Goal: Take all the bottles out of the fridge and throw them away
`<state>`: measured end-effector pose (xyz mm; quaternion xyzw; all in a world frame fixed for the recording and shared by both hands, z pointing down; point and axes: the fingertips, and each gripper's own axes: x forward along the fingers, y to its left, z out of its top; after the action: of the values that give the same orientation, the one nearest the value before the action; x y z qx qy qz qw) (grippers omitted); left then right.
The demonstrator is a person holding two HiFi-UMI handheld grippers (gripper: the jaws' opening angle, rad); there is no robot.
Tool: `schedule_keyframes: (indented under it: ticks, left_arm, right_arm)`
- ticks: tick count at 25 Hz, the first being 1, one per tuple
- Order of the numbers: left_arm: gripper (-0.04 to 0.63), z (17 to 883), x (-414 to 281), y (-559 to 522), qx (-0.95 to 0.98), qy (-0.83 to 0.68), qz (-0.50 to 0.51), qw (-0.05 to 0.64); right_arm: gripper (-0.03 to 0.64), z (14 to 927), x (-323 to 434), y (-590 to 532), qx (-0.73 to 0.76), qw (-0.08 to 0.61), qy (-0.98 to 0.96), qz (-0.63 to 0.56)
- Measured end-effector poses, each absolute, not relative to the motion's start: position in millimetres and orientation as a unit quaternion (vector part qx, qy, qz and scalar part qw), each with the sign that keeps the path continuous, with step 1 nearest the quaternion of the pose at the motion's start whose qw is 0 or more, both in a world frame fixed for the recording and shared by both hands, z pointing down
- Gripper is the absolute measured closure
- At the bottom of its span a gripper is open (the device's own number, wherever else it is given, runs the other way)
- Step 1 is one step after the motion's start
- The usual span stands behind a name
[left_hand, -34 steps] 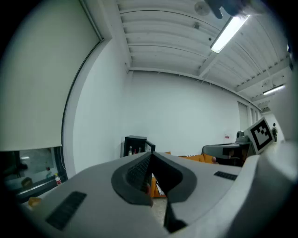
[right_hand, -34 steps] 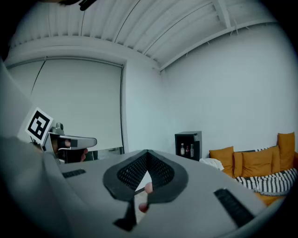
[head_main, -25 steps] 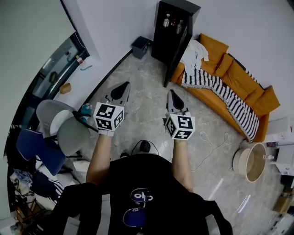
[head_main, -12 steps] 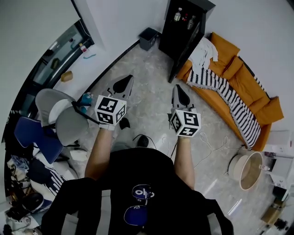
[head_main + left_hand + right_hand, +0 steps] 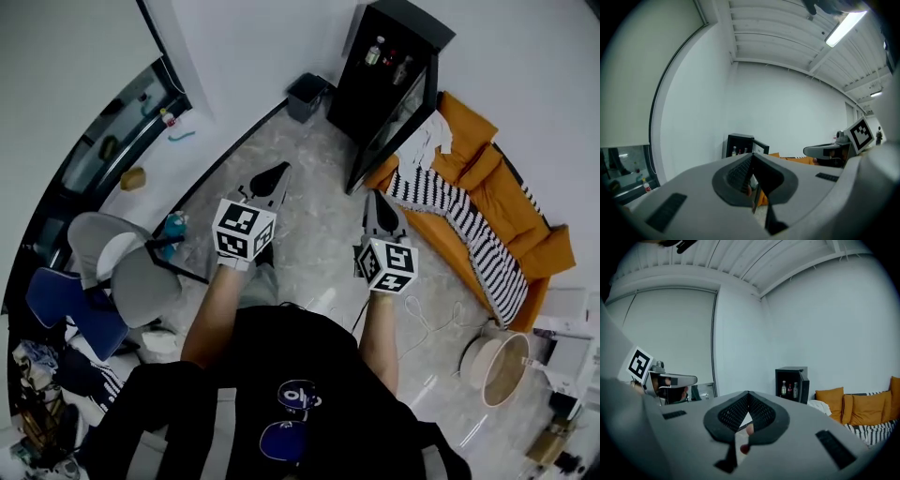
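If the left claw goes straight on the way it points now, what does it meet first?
Likely the fridge, seen just over the left claw; nothing nearer shows, but depth is unclear.

An orange sofa (image 5: 511,183) stands along the white wall, with a black-and-white striped blanket (image 5: 469,234) spread over its seat and a white cloth (image 5: 429,141) bunched at its near end. A white cable (image 5: 433,314) loops over the pale stone floor (image 5: 309,202) in front of it. Across the room, two grey round-backed chairs (image 5: 141,281) stand beside a blue chair (image 5: 66,305), and a small brown block (image 5: 132,178) rests on the window ledge. A long ceiling light (image 5: 843,27) glows overhead.
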<state>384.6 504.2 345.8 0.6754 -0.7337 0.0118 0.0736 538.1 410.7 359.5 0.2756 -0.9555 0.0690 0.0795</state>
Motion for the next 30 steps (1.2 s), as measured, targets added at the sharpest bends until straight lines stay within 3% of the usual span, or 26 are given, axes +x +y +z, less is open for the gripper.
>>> schedule_keyframes:
  ticks: [16, 30]
  left_arm:
    - [0.595, 329, 220, 385, 0.707, -0.702, -0.013, 0.083]
    - [0.595, 351, 182, 349, 0.744, -0.661, -0.001, 0.093]
  right_arm:
    - [0.612, 344, 382, 303, 0.320, 0.087, -0.941, 0.070]
    - [0.612, 372, 337, 281, 0.356, 0.097, -0.925, 0.090]
